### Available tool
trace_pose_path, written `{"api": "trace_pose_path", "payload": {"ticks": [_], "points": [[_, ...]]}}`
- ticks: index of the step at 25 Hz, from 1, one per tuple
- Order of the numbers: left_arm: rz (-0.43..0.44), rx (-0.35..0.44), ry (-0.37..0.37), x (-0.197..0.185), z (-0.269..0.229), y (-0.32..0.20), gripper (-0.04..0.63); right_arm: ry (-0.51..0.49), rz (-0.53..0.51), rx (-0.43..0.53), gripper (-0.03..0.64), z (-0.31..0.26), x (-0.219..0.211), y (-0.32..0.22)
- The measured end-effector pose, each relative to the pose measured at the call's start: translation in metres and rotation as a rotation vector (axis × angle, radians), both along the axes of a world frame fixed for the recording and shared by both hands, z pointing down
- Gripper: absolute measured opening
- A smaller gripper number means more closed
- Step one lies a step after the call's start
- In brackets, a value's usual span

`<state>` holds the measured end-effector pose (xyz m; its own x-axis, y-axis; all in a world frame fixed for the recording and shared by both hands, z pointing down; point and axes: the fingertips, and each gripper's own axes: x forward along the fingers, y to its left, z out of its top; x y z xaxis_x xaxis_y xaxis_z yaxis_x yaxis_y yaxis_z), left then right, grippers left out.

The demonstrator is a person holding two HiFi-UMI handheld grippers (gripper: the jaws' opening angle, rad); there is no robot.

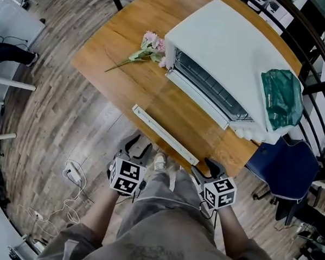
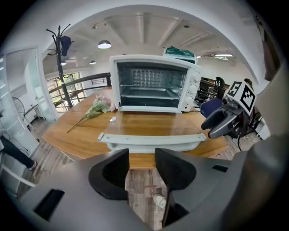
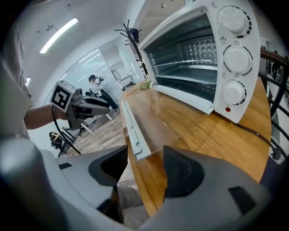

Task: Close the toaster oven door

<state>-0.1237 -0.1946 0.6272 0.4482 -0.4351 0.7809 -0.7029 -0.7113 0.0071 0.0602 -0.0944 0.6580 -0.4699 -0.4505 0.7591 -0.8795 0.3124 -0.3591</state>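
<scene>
Presently the oven point(image 1: 226, 54) sits on the table point(image 1: 112, 48) with its door point(image 1: 180, 116) dropped fully open, lying flat out from the oven's front toward the person. The handle point(image 1: 165, 134), a pale bar, forms the door edge farthest from the oven, just short of the table's near edge. Closing has not begun, and nothing touches the door.

Left gripper point(image 2: 142, 153): held low, off the table on the side away from the oven, facing the handle's mid-length. Its jaws are moderately apart, with only floor showing between them. It is near the handle but apart from it.

Right gripper point(image 3: 145, 153): stationed at the handle end on the side of the oven's knobs point(image 3: 235, 56). Its jaws are wide. The bar's end stands just ahead of the gap, perhaps entering it, and neither pad presses on it. Judgement: this placement suits lifting the bar from its end, since the door hinges at the oven's base and must swing upward.

Other items: flowers point(image 1: 144, 51) lie on the table beside the oven, on the side away from the knobs and clear of the door's arc. A green bag point(image 1: 282, 97) rests on the oven's top toward the knob side and does not hinder closing.

Risk, as judged: a lift from one end alone may twist the door. The left gripper appears placed to steady it.
</scene>
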Motion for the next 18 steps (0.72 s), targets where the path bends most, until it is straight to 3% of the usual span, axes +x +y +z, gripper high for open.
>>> {"api": "trace_pose_path", "payload": {"ticks": [8,12,15,18], "points": [[0.028,-0.085,-0.050,0.021,0.035,0.017,0.186,-0.030,-0.097,-0.057,0.253,0.038,-0.013,0.012],[0.053,-0.104,-0.070,0.031,0.043,0.024,0.186,-0.019,-0.133,-0.004,0.253,0.046,-0.024,0.008],[0.063,-0.109,-0.075,0.038,0.043,0.029,0.186,-0.026,-0.106,0.062,0.249,0.045,-0.029,-0.003],[0.056,-0.105,-0.068,0.044,0.037,0.032,0.186,-0.051,-0.058,0.111,0.202,0.041,-0.029,-0.010]]}}
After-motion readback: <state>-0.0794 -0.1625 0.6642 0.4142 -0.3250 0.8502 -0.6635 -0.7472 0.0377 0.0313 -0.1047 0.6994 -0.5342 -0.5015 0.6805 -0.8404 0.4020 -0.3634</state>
